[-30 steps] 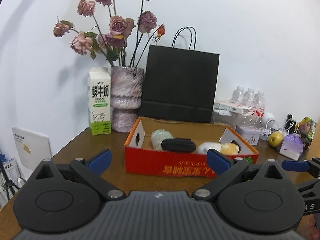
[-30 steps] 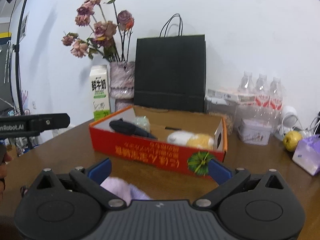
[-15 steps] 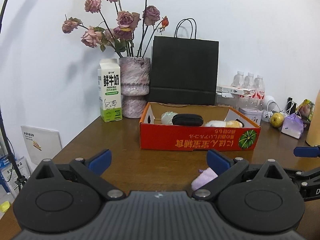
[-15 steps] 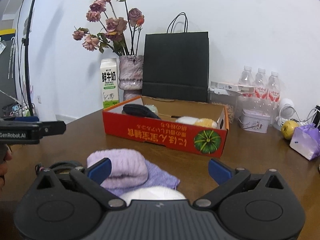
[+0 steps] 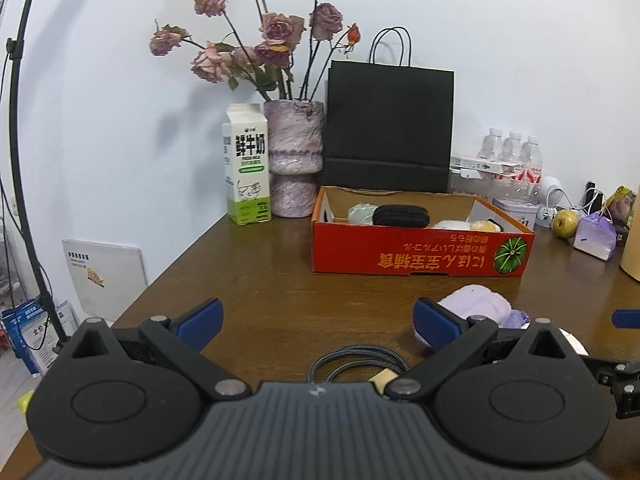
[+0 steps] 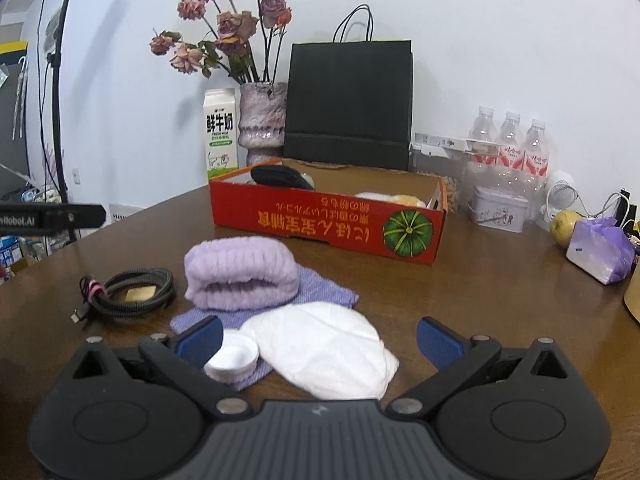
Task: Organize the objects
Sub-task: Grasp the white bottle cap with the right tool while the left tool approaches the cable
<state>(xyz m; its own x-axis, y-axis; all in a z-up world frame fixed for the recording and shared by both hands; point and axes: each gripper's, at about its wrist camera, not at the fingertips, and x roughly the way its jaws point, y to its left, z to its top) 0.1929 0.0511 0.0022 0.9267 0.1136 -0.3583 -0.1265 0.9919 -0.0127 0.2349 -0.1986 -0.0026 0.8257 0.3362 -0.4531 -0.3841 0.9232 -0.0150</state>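
Observation:
A red cardboard box [image 5: 420, 252] [image 6: 328, 220] sits mid-table holding a black pouch [image 5: 401, 215], a pale green item and a white-and-yellow soft toy [image 5: 468, 225]. In front of it lie a rolled lilac towel [image 6: 241, 276] [image 5: 476, 304], a purple cloth [image 6: 328, 292], a white mask [image 6: 324, 348], a small white lid [image 6: 231, 356] and a coiled black cable [image 6: 128, 292] [image 5: 356, 364]. My left gripper [image 5: 318, 322] is open above the cable. My right gripper [image 6: 318, 336] is open over the mask. Neither holds anything.
A milk carton [image 5: 246, 164], a vase of dried roses [image 5: 294, 158] and a black paper bag [image 5: 388, 126] stand against the wall. Water bottles [image 6: 508, 148], a tin [image 6: 500, 208], a pear [image 6: 564, 222] and a purple packet [image 6: 600, 248] crowd the right. The table's left edge [image 5: 132, 304] is near.
Both grippers have pulled back from the box, so the towel, mask, lid and cable have come into view in front of them. Both stayed open.

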